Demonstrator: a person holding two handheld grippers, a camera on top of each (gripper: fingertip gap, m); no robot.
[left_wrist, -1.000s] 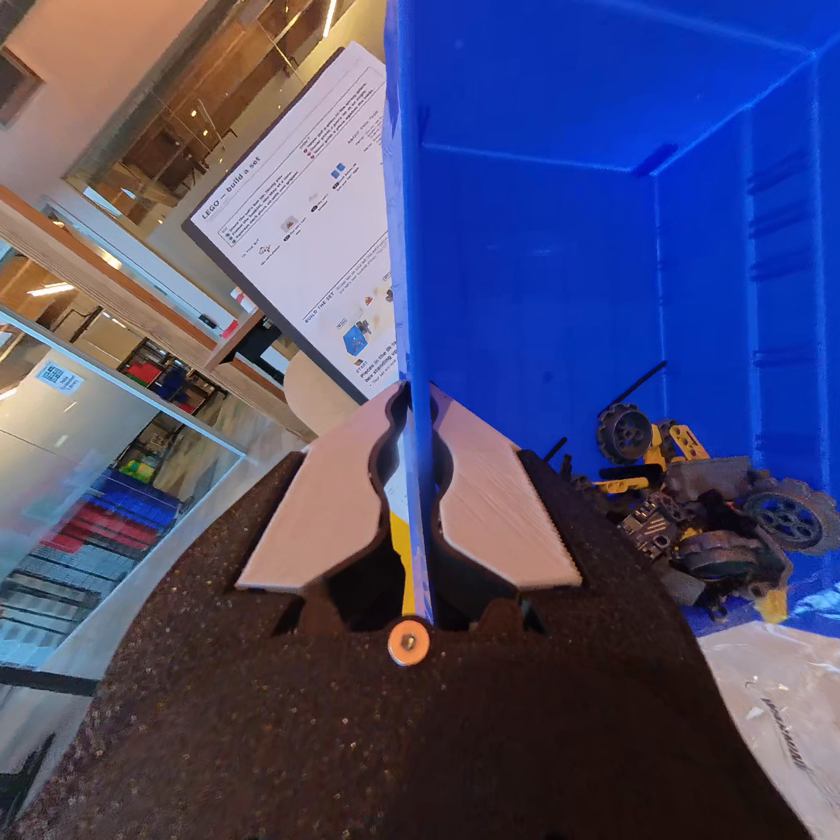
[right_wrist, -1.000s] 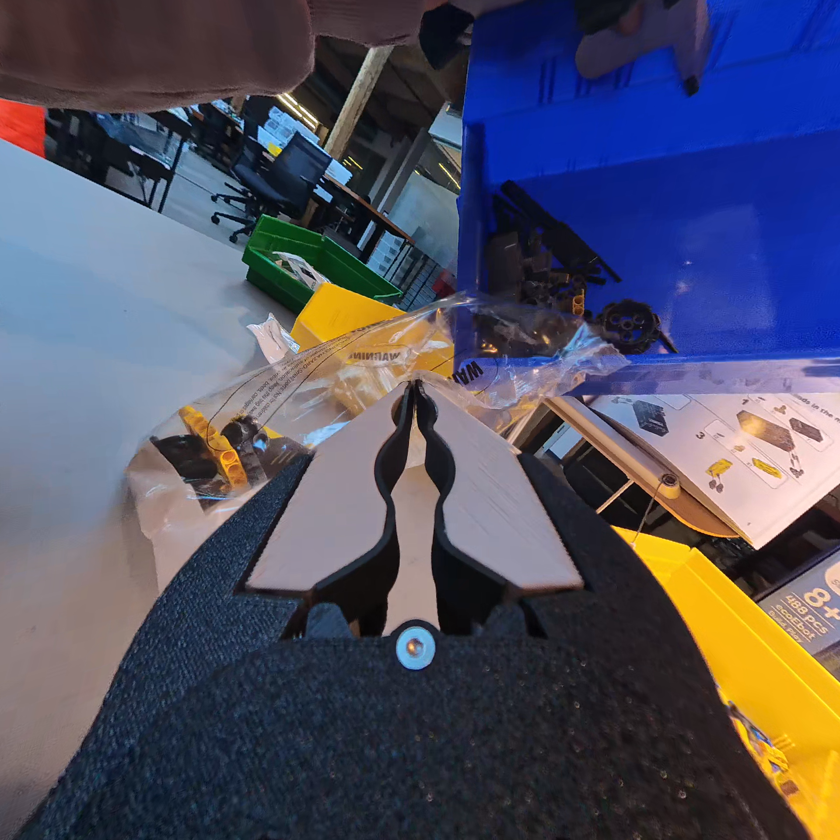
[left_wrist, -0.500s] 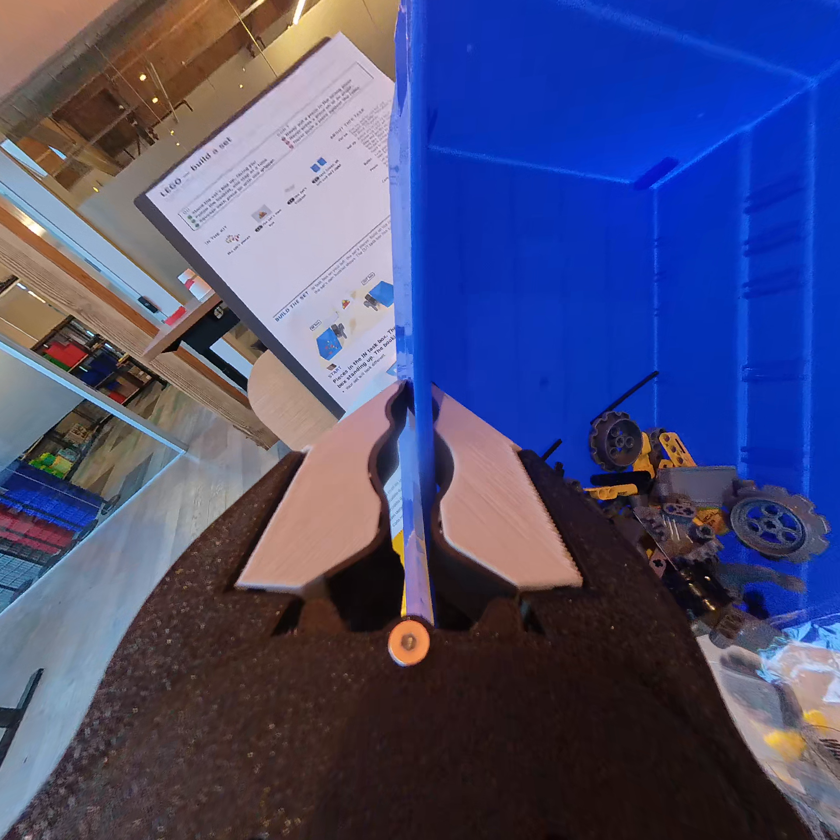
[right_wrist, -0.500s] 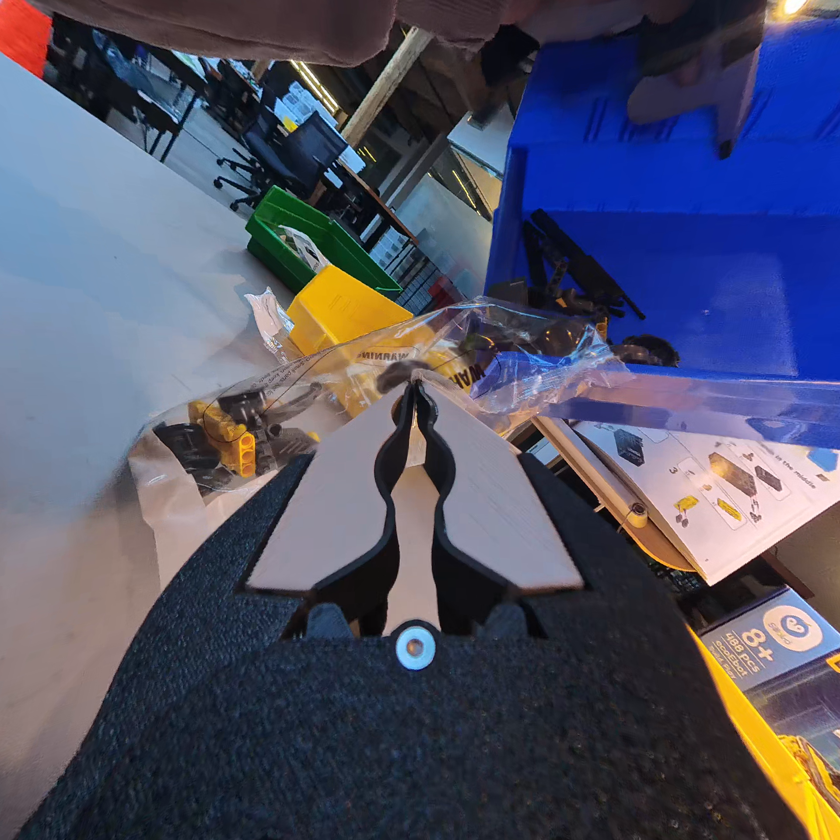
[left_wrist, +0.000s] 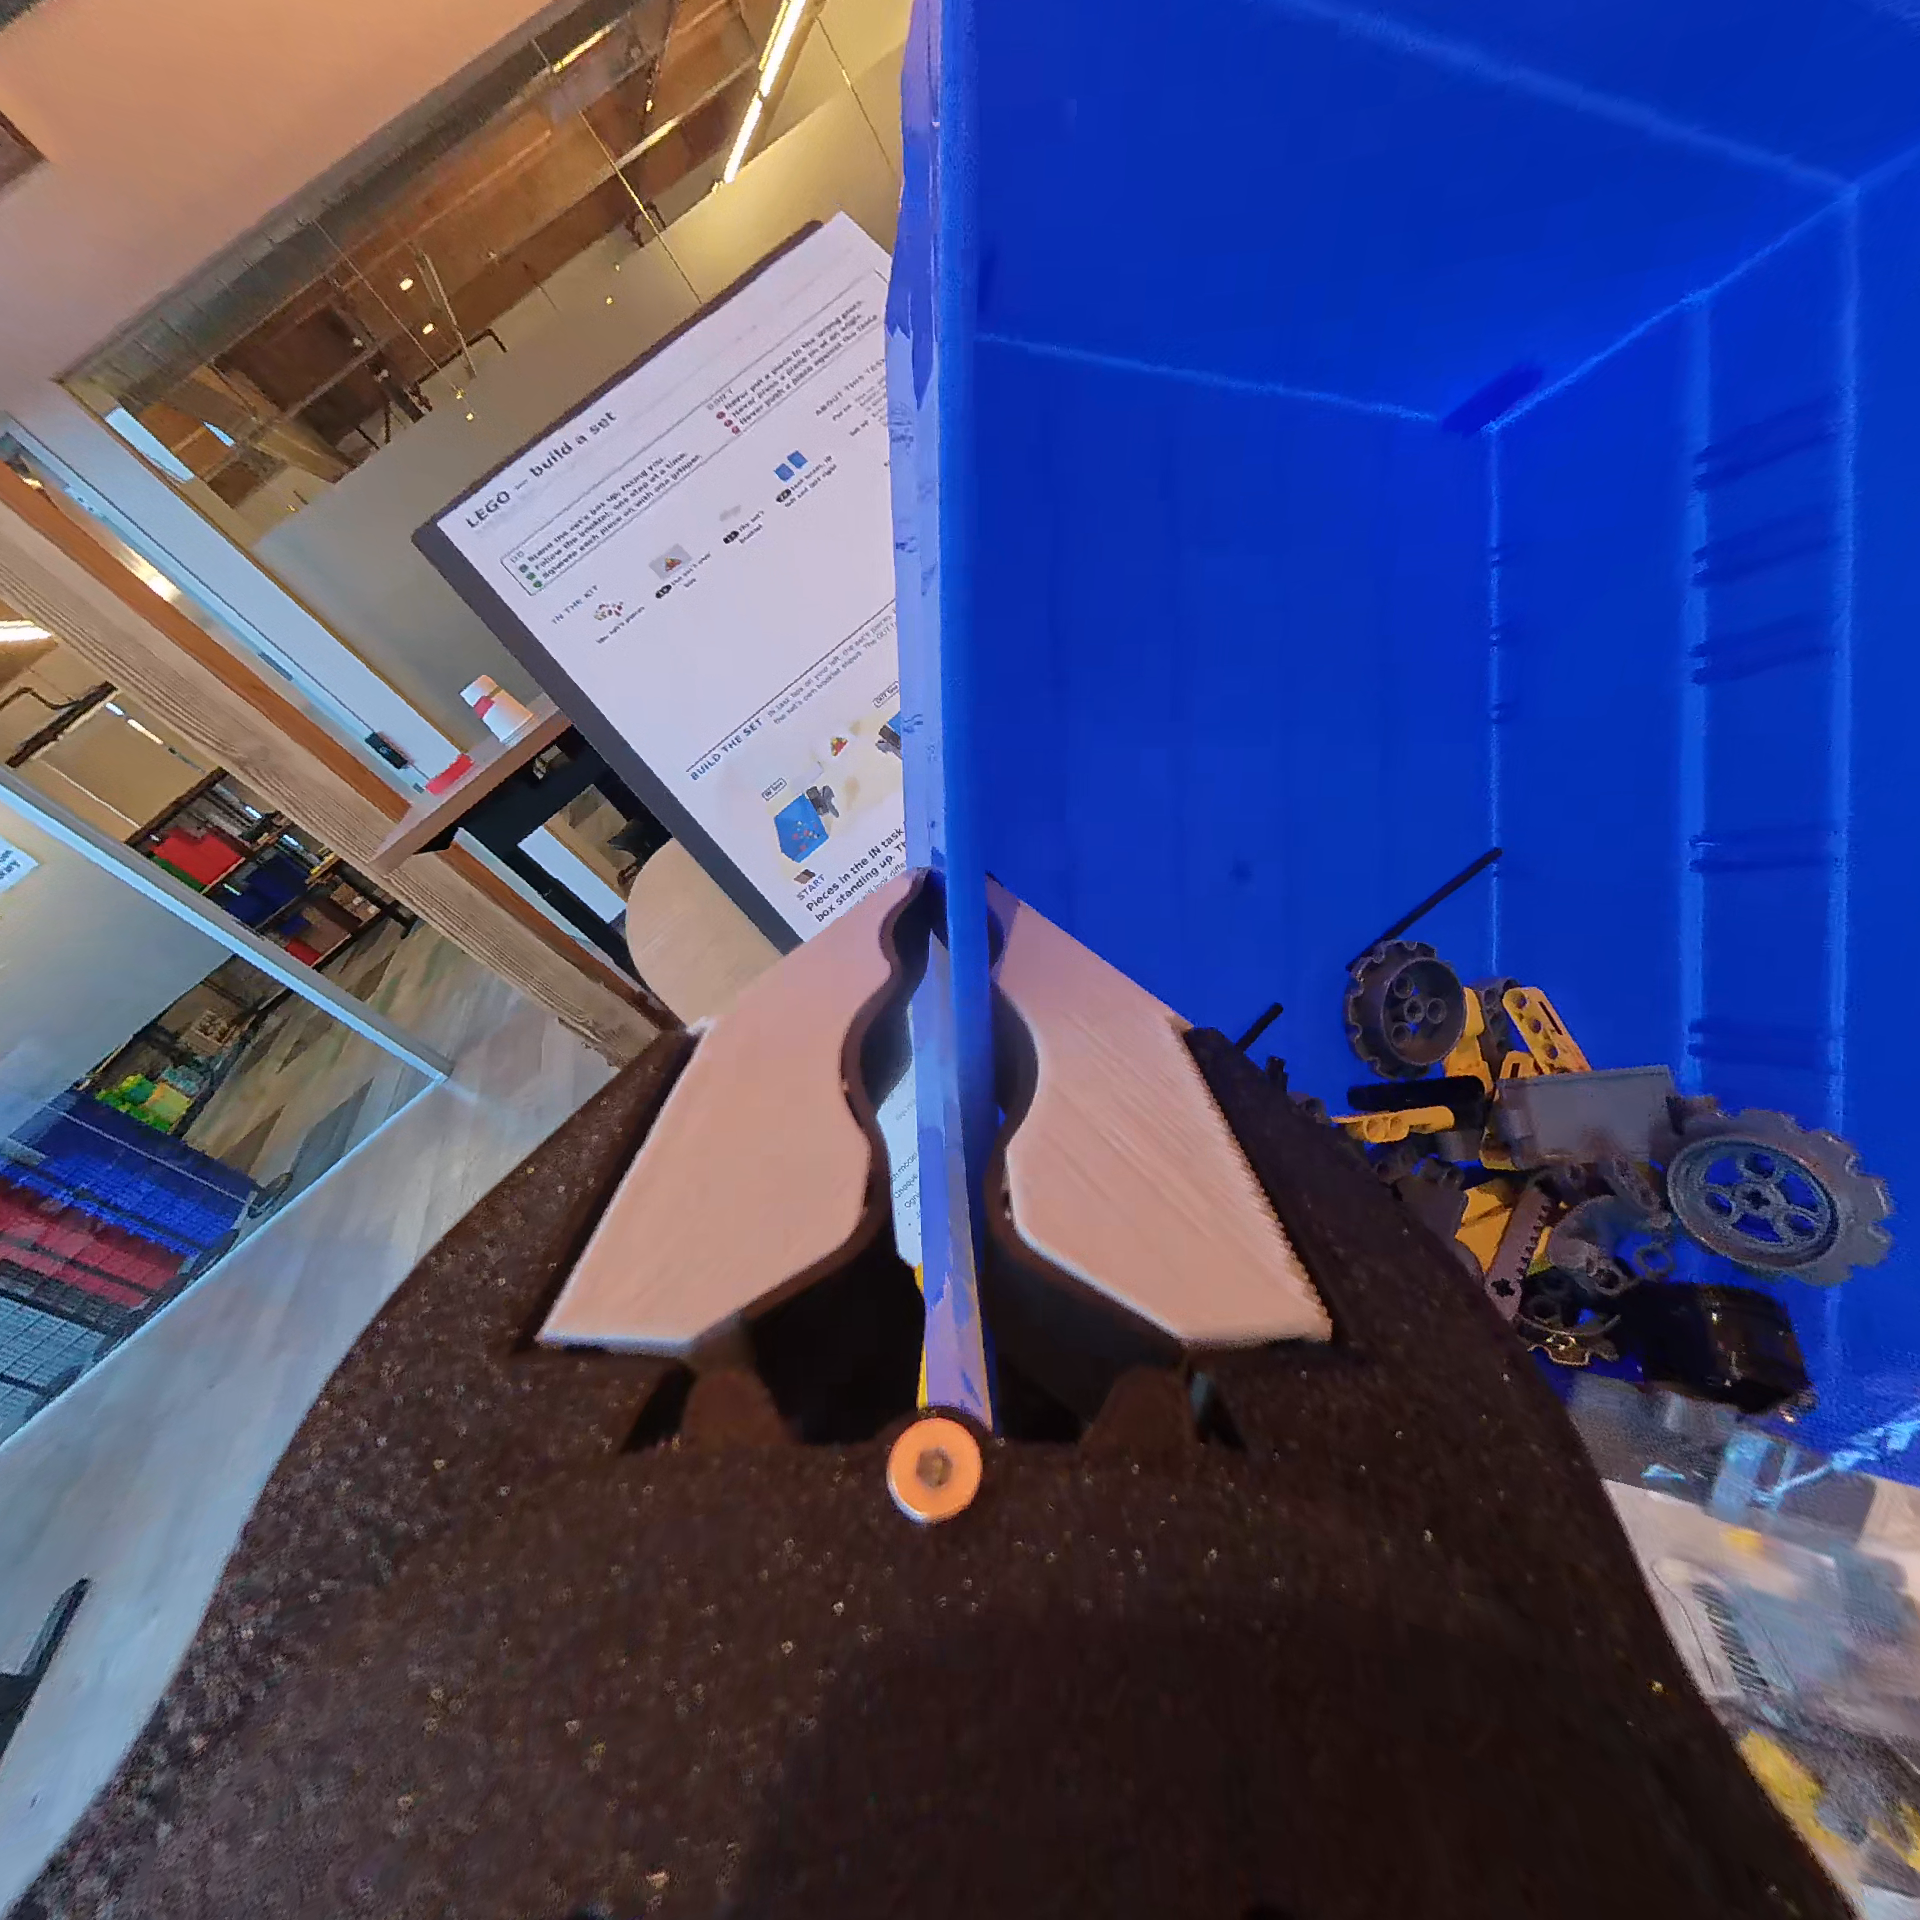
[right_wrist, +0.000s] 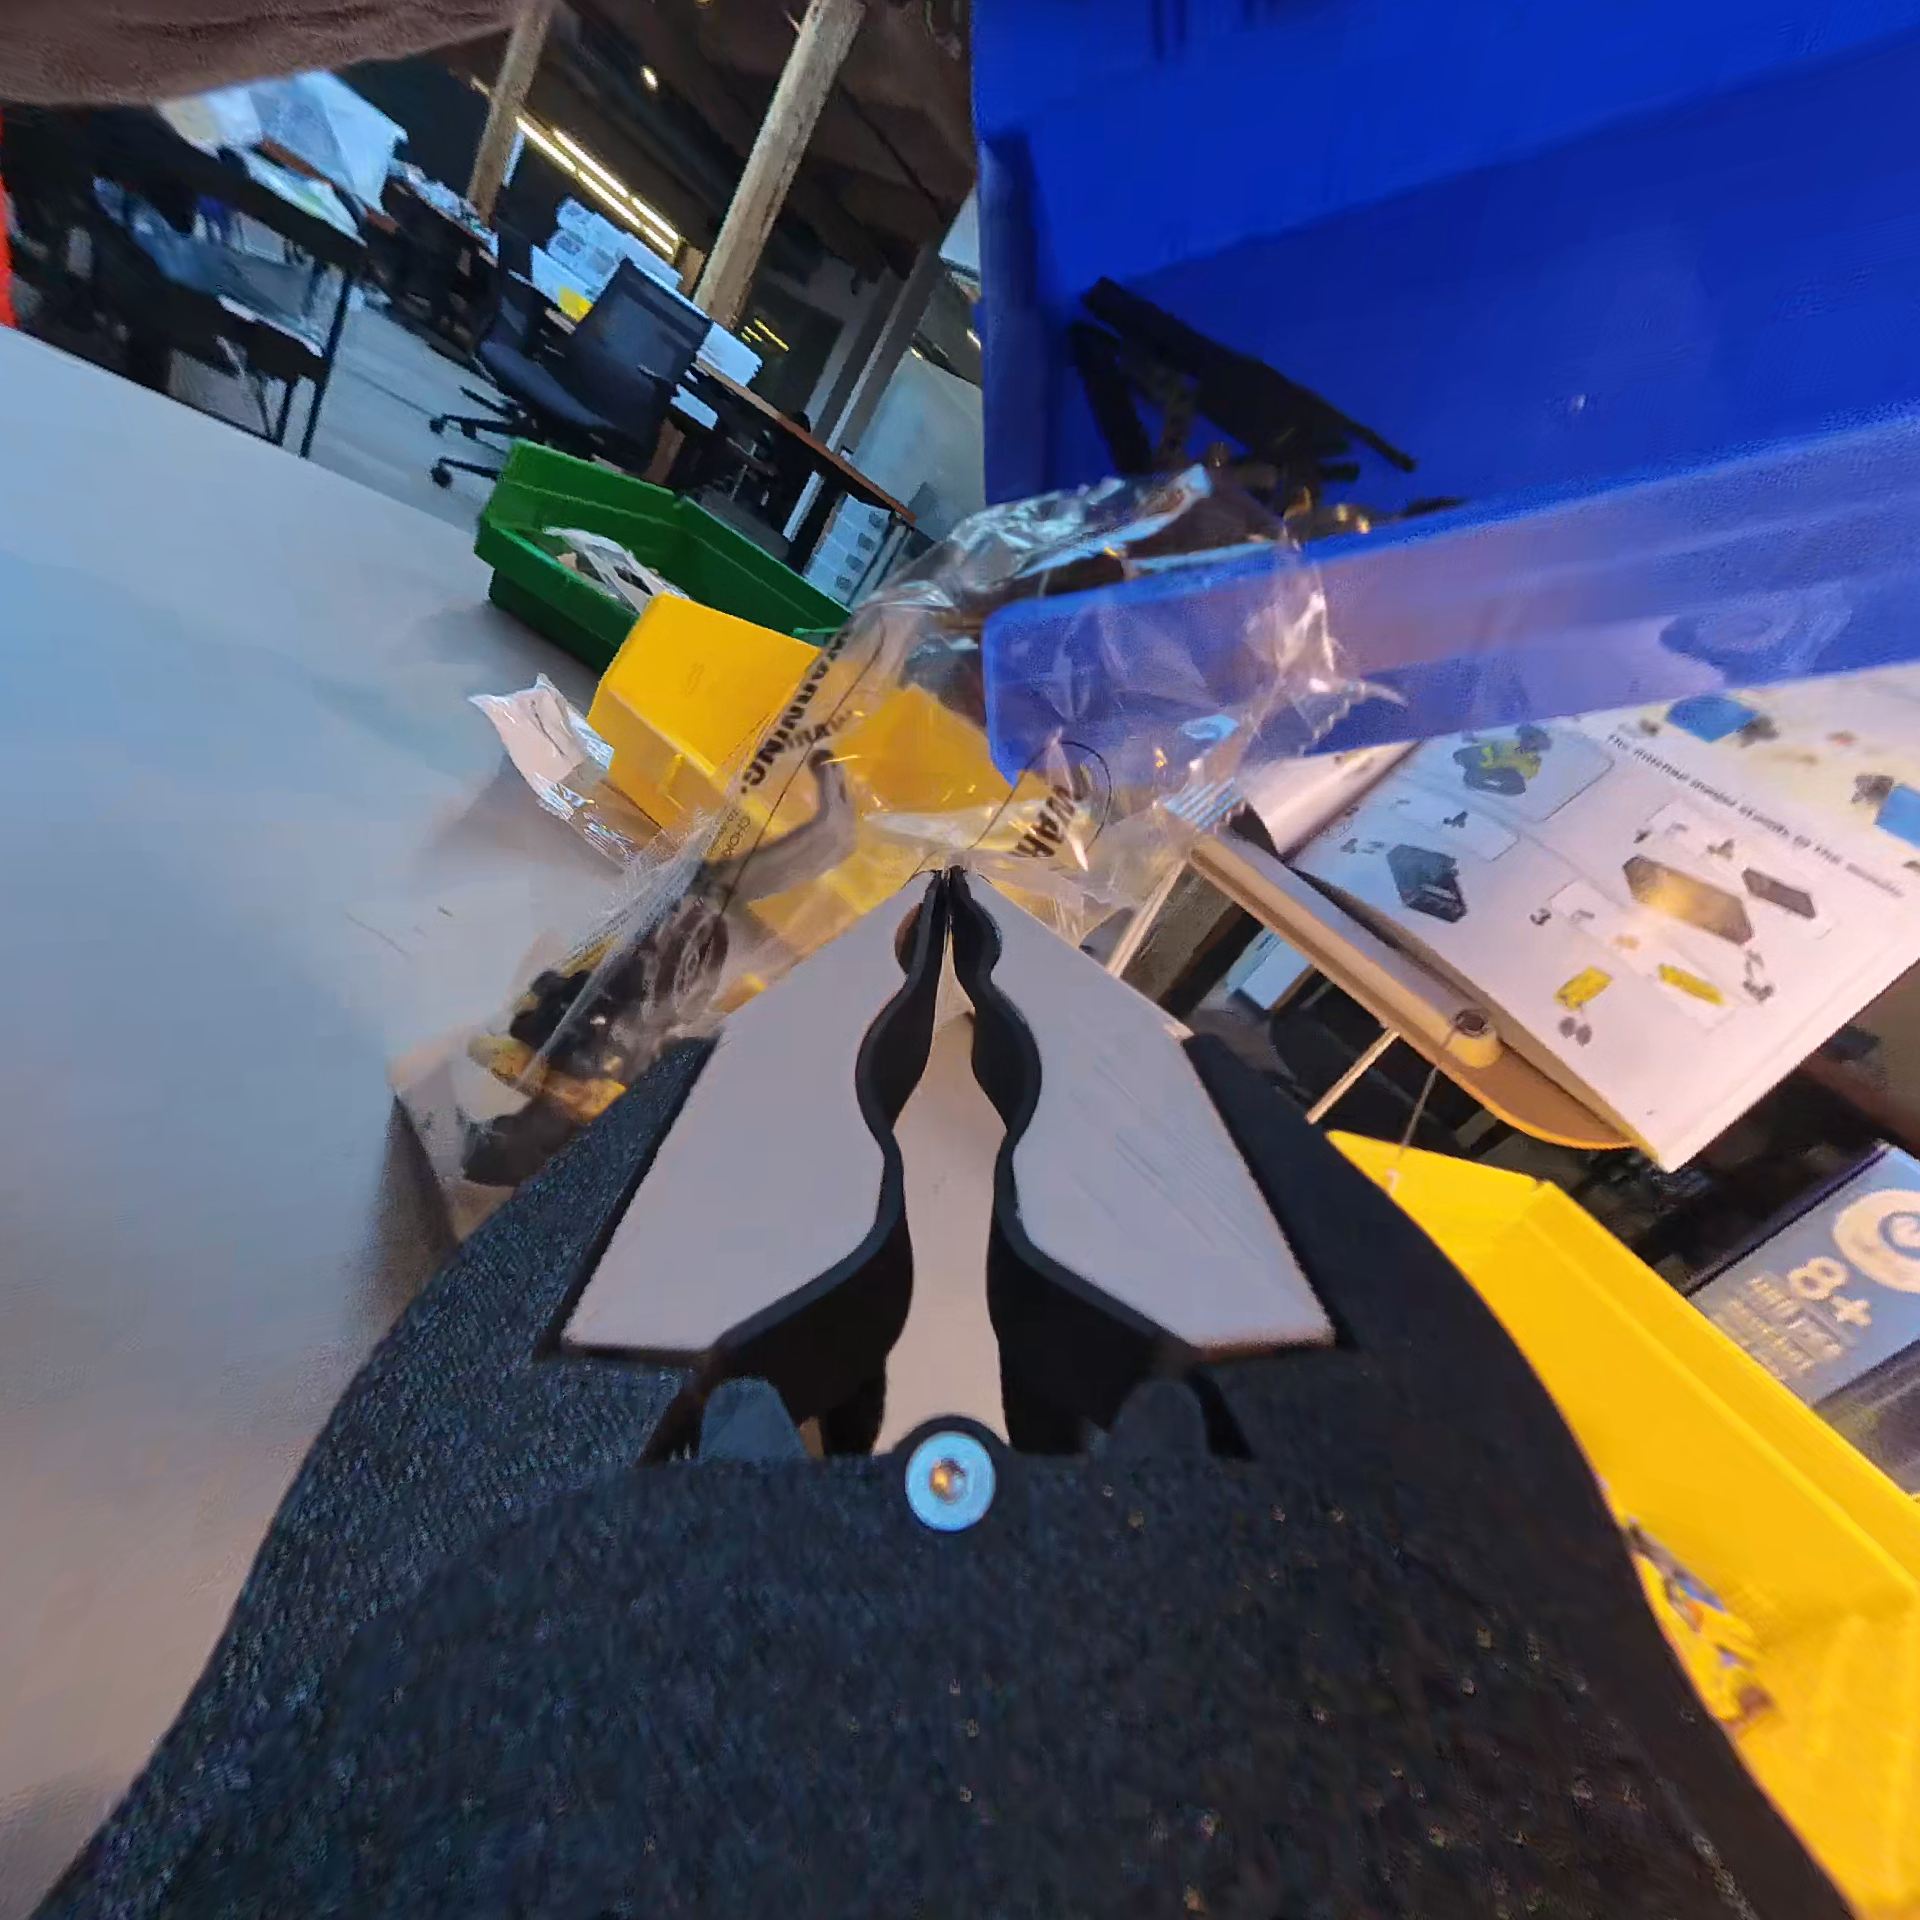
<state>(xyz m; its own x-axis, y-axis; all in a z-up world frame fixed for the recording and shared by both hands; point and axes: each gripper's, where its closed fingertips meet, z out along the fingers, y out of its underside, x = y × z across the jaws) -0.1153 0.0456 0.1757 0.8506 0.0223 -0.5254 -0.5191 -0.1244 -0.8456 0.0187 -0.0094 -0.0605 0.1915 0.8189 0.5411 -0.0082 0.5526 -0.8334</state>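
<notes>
Office desks, a swivel chair (right_wrist: 582, 364) and wooden posts fill the background beyond a pale tabletop (right_wrist: 187, 748), and a large instruction board (left_wrist: 717, 582) stands behind on the left.

The left hand-held gripper (left_wrist: 951, 914) is clamped on the side wall of a blue bin (left_wrist: 1299, 623), the wall running straight down between its two fingers. The bin is tipped, its open mouth facing the camera; toy building parts (left_wrist: 1538, 1153), grey toothed wheels, yellow beams and black rods, lie heaped in its lower corner by that opening.

The right hand-held gripper (right_wrist: 948, 878) has its fingertips pressed together on a fold of a clear plastic bag (right_wrist: 935, 748). The bag's mouth is draped over the blue bin's front rim, and more yellow and black pieces sit in the bag's lower end near the tabletop's edge. Behind it stand a small yellow box (right_wrist: 696, 696) and a green tray (right_wrist: 644, 551); an open booklet (right_wrist: 1621, 883) and a yellow bin (right_wrist: 1662, 1382) lie to the right.

To handle this well, the left grip looks best kept square on the wall so the bin cannot twist, while the film is held taut without tearing. Both tools point forward and slightly upward, the left rolled over with the tilted bin.
</notes>
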